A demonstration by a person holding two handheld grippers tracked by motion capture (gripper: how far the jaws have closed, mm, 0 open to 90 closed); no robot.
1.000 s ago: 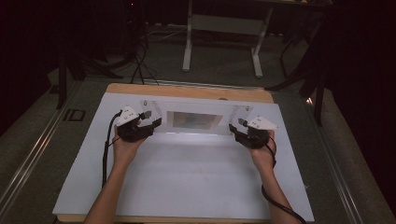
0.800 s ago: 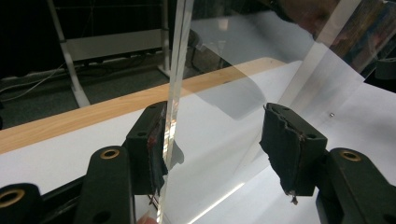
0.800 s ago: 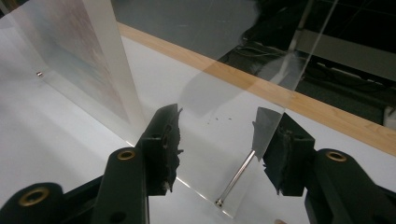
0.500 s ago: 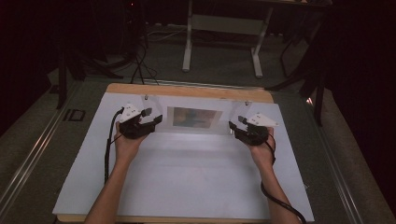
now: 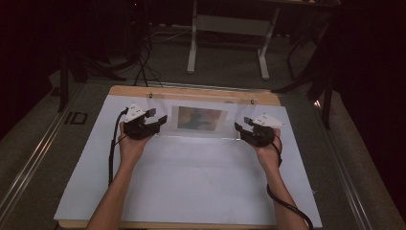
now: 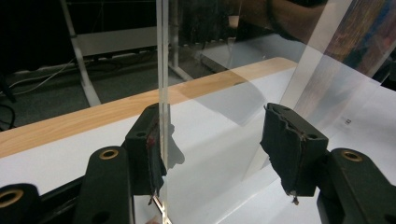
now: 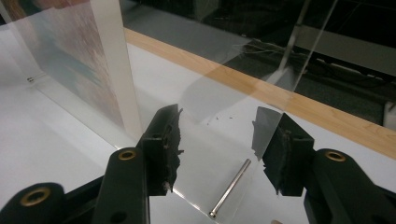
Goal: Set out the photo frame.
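Note:
A clear acrylic picture frame (image 5: 198, 119) with a colourful print in it stands on the white tabletop (image 5: 191, 177) near the far wooden edge. My left gripper (image 5: 160, 120) is at its left end and is open. In the left gripper view the pane's edge (image 6: 162, 70) runs up between the jaws of that gripper (image 6: 215, 116), close against the left pad (image 6: 152, 149), with the other pad well clear. My right gripper (image 5: 242, 125) is open at the right end. In the right gripper view clear pane (image 7: 224, 107) lies between the spread jaws of the right gripper (image 7: 217, 116).
A metal pin (image 7: 231, 186) lies on the tabletop between the right jaws. The wooden table edge (image 5: 191, 91) runs behind the frame. A white stand (image 5: 227, 24) and cables sit on the dark floor beyond. A metal rail (image 5: 28, 158) runs along the left.
The print in the frame shows more plainly now, as if the pane has tipped a little. Both hands have stayed almost where they were.

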